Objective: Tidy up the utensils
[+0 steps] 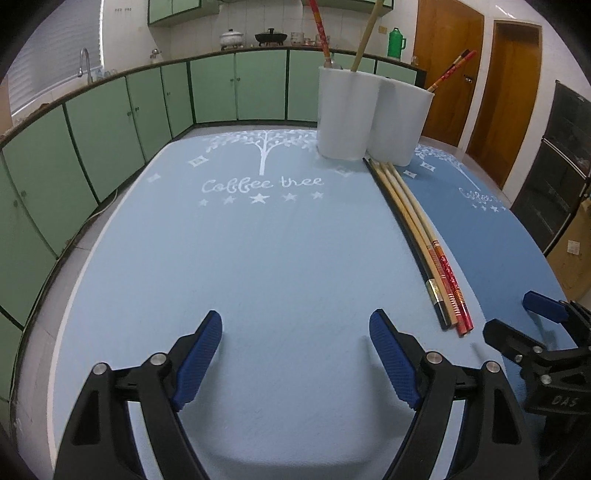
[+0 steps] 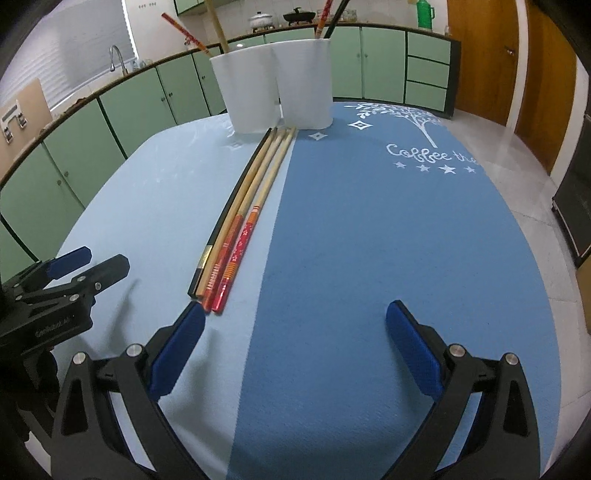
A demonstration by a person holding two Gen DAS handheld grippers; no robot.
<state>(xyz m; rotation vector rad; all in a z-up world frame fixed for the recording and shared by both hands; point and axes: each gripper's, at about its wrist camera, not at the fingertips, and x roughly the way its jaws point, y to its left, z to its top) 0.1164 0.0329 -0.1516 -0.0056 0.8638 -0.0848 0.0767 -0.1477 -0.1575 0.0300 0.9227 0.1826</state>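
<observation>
Chopsticks (image 2: pixel 243 218), four of them, lie side by side in a tight row on the light blue mat (image 1: pixel 258 258), just beside its seam with the darker blue mat (image 2: pixel 388 240). One is black with a gold band, one plain wood, two have red patterned ends. Their thick ends point back toward the tongs and their tips reach up to the foot of the white holder (image 2: pixel 273 85).

From the right tongs (image 2: pixel 295 332) the row runs ahead and to the left, its near ends just in front of the left blue pad; whether they touch it I cannot tell. These tongs are spread wide, with nothing between the pads, held low over the darker mat.

The left tongs (image 1: pixel 295 347) are likewise spread and hold nothing, low over the light mat, with the row well off to their right. The right tongs' tip shows at that view's right edge, just past the chopsticks' near ends.

Ahead of both, the holder stands upright, with rounded compartments joined together. Several more chopsticks (image 1: pixel 364 33) stand in it, leaning outward: red-patterned, plain wooden and one black.
</observation>
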